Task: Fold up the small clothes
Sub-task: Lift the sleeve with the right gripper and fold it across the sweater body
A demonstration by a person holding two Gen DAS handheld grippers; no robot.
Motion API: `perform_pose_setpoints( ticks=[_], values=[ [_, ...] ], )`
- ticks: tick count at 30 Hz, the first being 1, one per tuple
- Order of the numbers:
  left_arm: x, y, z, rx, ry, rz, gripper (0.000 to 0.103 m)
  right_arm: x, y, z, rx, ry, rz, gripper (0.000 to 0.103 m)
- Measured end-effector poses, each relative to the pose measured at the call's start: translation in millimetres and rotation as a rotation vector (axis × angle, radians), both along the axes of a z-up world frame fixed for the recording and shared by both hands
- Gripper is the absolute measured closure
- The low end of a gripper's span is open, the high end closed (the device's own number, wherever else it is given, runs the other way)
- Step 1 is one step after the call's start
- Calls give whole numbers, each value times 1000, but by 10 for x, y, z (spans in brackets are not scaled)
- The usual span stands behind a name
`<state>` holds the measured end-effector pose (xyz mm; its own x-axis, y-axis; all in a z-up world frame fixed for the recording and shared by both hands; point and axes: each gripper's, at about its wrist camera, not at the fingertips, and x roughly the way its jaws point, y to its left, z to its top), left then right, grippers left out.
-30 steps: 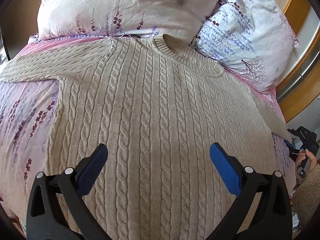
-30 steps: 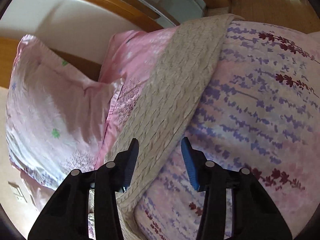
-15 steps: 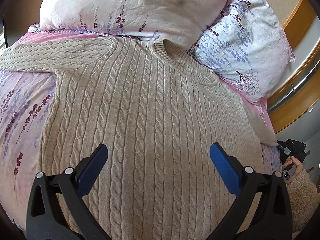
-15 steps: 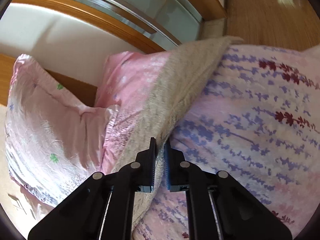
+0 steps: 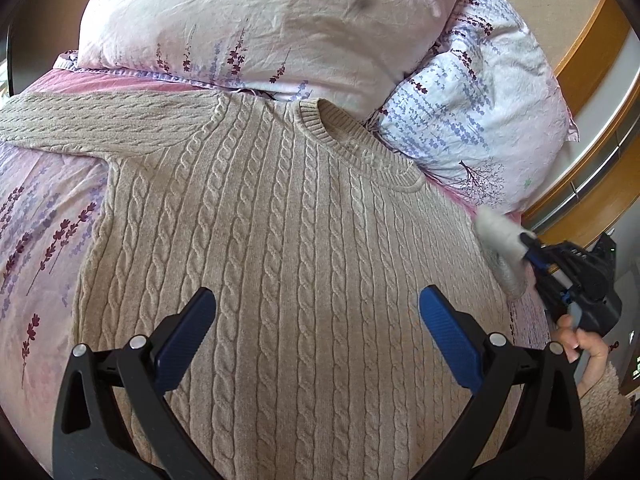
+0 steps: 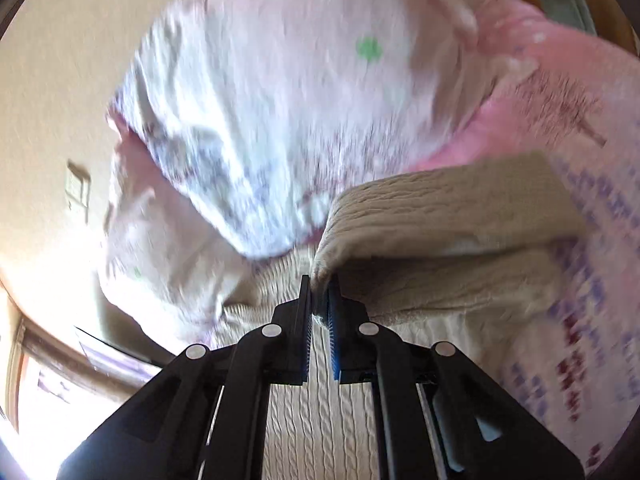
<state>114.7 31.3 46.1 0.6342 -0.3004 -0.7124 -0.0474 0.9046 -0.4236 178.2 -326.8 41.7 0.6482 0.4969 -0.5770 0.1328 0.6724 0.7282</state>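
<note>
The beige sweater (image 5: pixel 288 240) lies flat on the bed (image 5: pixel 36 232), collar against the pillows (image 5: pixel 260 24). The right gripper (image 6: pixel 319 300), pinched shut on the sleeve (image 6: pixel 440 216), has now lifted it off the bed's right edge and over the sweater's body. The left gripper (image 5: pixel 316 320) hangs wide open above the sweater, as before.

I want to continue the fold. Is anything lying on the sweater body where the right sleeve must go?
Nothing visible. The right gripper is shut on the sleeve. The sweater lies flat and bare; the left gripper only hovers open above it.
</note>
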Motion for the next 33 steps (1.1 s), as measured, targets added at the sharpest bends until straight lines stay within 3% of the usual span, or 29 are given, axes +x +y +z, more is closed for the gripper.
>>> perform_pose_setpoints(
  ticks=[3, 5, 7, 9, 14, 15, 16, 17, 21, 25, 27, 28, 29, 31, 33],
  values=[
    [-37, 36, 27, 8, -11, 8, 2, 25, 154, -193, -9, 87, 9, 91],
    [-69, 78, 51, 14, -23, 13, 2, -4, 60, -181, 47, 69, -32, 86],
    [-76, 126, 58, 14, -21, 17, 2, -4, -64, -113, 59, 56, -93, 71],
    [-82, 176, 54, 7, -16, 24, 2, 8, -231, -115, 84, 59, -166, 69],
    [-80, 295, 59, -6, -8, 35, 2, 2, -570, -248, 95, 130, -411, 69],
    [-80, 325, 59, -13, -2, 41, 2, 18, -574, -241, 61, 131, -436, 76],
    [-72, 351, 59, -18, 1, 46, 2, 54, -546, -195, 19, 124, -438, 89],
    [-64, 380, 56, -21, 4, 54, 2, 96, -486, -115, -28, 106, -433, 92],
    [-36, 467, 55, -32, 2, 79, 2, 252, 60, 336, -165, -61, -320, 94],
    [6, 517, 70, -51, -10, 94, 2, 405, 1012, 602, -246, -169, -27, 94],
    [37, 537, 82, -72, -14, 97, 2, 472, 1520, 500, -289, -129, 174, 85],
    [60, 548, 81, -87, -14, 98, 4, 476, 1688, 419, -289, -94, 246, 70],
    [86, 560, 76, -109, -12, 96, 5, 447, 1801, 341, -275, -65, 297, 65],
    [152, 575, 55, -153, 1, 92, 6, 335, 1833, 248, -236, -47, 330, 56],
    [247, 570, 12, -200, 25, 86, 10, 242, 1698, 180, -208, -22, 313, 55]
  ],
)
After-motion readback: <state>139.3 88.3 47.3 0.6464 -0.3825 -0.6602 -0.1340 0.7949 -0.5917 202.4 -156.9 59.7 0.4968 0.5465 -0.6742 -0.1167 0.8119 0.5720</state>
